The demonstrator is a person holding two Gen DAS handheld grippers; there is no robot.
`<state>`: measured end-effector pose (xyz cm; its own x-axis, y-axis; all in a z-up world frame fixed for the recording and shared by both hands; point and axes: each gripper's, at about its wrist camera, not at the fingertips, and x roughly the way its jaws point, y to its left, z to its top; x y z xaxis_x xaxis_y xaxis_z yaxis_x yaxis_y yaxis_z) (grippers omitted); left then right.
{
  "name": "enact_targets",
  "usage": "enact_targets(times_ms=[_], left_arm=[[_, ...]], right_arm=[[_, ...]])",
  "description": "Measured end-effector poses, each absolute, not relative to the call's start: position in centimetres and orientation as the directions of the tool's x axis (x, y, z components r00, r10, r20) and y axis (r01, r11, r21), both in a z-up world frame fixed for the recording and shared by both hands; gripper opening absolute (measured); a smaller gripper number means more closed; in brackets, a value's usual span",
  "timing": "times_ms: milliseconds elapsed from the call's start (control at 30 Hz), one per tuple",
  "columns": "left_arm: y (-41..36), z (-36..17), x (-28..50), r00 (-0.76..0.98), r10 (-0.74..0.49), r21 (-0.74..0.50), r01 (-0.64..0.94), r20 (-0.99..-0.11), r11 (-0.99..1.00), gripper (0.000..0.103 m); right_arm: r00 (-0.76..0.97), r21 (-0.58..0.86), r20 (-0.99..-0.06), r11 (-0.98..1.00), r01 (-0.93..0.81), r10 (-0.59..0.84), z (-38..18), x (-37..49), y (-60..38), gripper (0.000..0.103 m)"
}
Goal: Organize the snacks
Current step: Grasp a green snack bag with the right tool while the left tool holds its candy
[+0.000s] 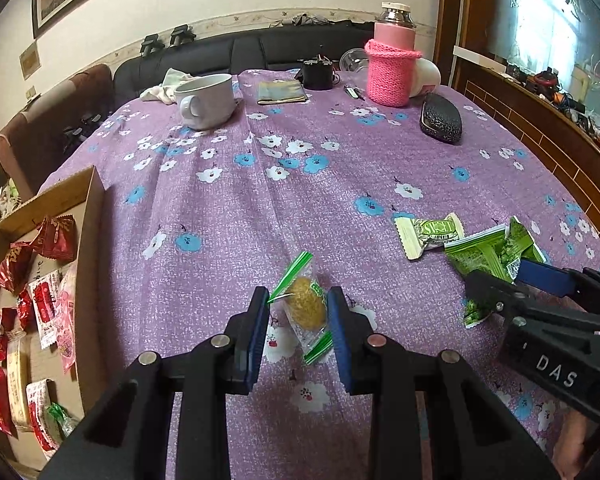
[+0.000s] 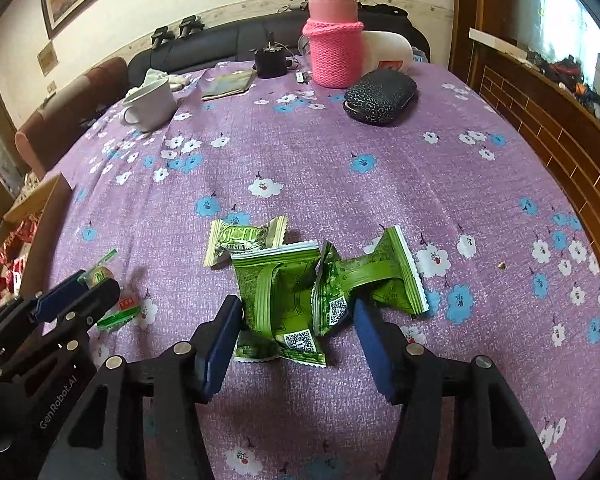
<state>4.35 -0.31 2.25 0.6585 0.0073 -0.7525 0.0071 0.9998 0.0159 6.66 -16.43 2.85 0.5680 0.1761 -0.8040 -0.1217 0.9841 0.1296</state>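
Left gripper [image 1: 298,320] fingers pinch the clear-wrapped yellow snack [image 1: 305,307] low on the counter [image 1: 340,184]; right gripper [image 2: 296,334] fingers spread around two green packets [image 2: 278,300]. We'd lift left cleanly toward the cardboard box [image 1: 94,240], then centre right on one packet.

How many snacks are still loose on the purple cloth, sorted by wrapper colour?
Bright green packets: 2
Pale green packet: 1
Clear wrapper with yellow snack: 1
Total: 4
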Motion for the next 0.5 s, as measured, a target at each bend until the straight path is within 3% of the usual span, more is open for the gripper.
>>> enact_targets(times_ms=[100,167,200,233,500], left_arm=[[-0.3,2.2,4.4,0.66,0.004,0.008,0.004,-0.751,1.0,0.028],[-0.3,2.2,4.4,0.664,0.005,0.012,0.006,-0.748,1.0,0.028],[-0.3,2.2,4.3,0.665,0.004,0.011,0.005,-0.747,1.0,0.028],[-0.3,2.3,4.3,0.666,0.002,0.008,0.006,-0.746,1.0,0.028],[-0.1,2.3,4.3,0.667,-0.008,-0.006,0.004,-0.745,1.0,0.028]], right_arm=[[0.562,0.193,-0.797,0.975,-0.109,0.22,2.8,6.9,-17.4,0.057],[0.561,0.211,-0.796,0.973,-0.094,0.227,2.9,7.0,-17.9,0.048],[0.558,0.223,-0.795,0.97,-0.094,0.237,2.9,7.0,-18.0,0.037],[0.557,0.232,-0.794,0.968,-0.091,0.243,3.0,7.0,-18.2,0.035],[0.56,0.233,-0.791,0.968,-0.095,0.246,3.1,7.0,-18.2,0.033]])
